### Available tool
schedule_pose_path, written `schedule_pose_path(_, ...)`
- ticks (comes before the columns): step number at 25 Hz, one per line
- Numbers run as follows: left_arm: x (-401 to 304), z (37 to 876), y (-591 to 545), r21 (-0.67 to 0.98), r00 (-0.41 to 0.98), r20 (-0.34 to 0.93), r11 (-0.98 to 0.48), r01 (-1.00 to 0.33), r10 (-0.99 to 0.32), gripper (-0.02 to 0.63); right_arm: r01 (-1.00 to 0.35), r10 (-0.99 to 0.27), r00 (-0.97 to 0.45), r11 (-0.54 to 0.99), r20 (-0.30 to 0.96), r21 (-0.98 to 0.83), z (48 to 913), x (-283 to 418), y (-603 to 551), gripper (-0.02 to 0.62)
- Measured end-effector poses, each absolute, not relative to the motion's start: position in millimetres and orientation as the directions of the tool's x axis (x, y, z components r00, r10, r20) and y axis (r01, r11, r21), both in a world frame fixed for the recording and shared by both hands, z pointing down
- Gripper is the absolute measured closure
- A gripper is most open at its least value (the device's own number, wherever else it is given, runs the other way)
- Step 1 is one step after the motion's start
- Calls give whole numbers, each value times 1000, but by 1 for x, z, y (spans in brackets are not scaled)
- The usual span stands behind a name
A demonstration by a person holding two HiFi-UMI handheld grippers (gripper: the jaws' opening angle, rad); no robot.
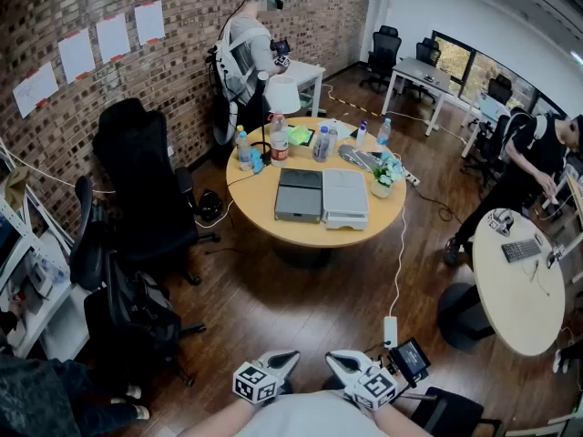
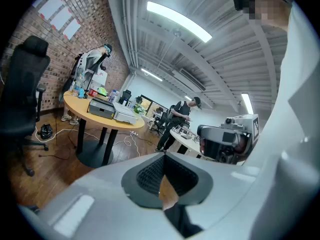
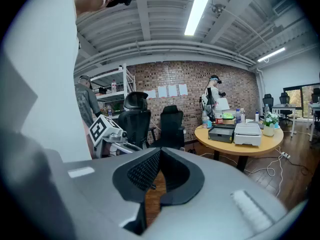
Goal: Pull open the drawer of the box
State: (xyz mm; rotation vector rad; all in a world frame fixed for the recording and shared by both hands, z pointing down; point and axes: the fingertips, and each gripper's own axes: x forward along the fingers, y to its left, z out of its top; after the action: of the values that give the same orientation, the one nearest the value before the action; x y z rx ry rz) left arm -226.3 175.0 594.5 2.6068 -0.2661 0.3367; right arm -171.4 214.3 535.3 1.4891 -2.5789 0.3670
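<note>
Found left gripper (image 1: 284, 362) and right gripper (image 1: 342, 364) side by side at the near edge of the head view, close to the body, tips angled in toward each other. Read the left gripper's own view: jaws closed tip to tip, nothing between them, nothing touched. Read the same in the right gripper's view: pads together, empty. Looked across a wide stretch of wood floor (image 1: 301, 308) to the round table (image 1: 273, 228), straight ahead and well apart from both tools. Noted two boxes there, touching side by side: dark box (image 1: 300, 196) on the left gripper's side, pale box (image 1: 345, 198) on the right gripper's side, long sides running away, short fronts facing back toward the grippers. Cannot tell from here which one carries the drawer meant, nor any handle. Judged neither hand nearer; judged a walk-up needed first, then jaws opened, then a pull straight back along the long side
</note>
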Motion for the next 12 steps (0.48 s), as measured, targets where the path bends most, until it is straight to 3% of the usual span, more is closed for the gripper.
schedule_pose_path(12,-198,608,170,455,942,325,-860,-231,-81,601,-882,-843,-469,434,264,-183,547,-143,214,589)
